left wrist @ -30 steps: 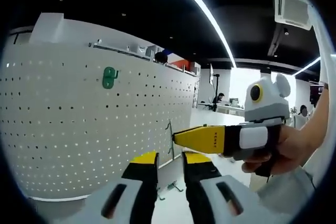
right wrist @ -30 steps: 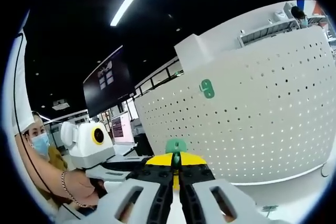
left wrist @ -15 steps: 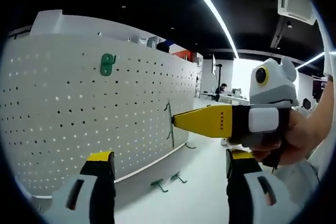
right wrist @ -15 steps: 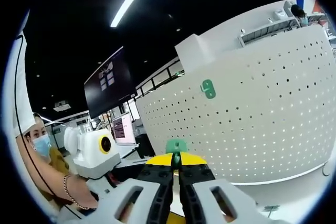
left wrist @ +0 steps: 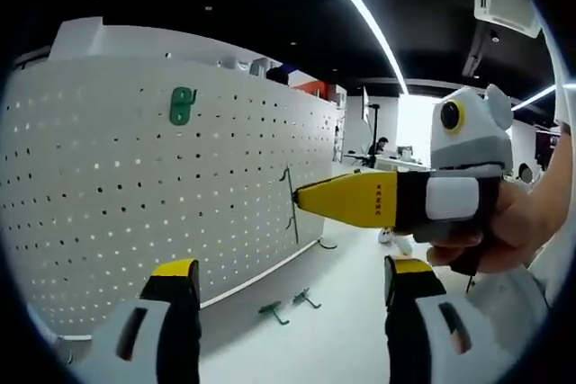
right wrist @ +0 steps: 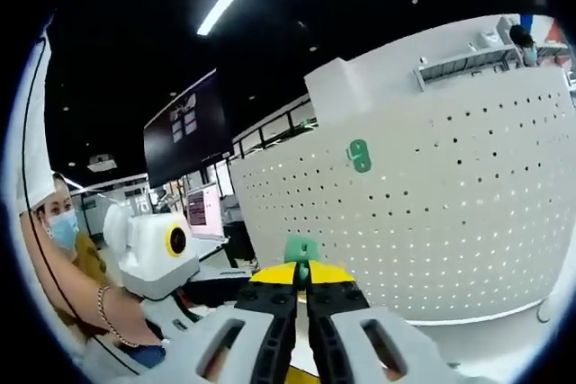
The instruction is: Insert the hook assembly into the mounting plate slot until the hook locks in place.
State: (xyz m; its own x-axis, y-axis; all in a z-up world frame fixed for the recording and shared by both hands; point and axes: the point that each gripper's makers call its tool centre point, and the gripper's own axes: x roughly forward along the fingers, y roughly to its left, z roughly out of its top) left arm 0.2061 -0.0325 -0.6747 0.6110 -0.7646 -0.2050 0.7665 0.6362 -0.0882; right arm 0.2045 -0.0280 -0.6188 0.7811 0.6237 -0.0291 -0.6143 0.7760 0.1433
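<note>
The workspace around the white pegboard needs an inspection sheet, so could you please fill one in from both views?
Surface: white tabletop below an upright pegboard.
Job's things: one green hook already mounted high on the pegboard; another green hook pinched in the right tongs.
Clutter: two loose green hooks lying on the tabletop.
Grippers: left tongs open, holding nothing; right tongs shut, tip close to the pegboard.
Cables: nothing seen.
Surroundings: office with ceiling light strips and a dark monitor.

The pegboard [left wrist: 135, 186] is walling off the far side, one green hook [left wrist: 182, 105] jutting from it. Two loose hooks [left wrist: 288, 305] are lying on the open white worktop [left wrist: 333, 339] near its foot. The right tongs [left wrist: 301, 201] are crossing the gap, blocking passage there.
</note>
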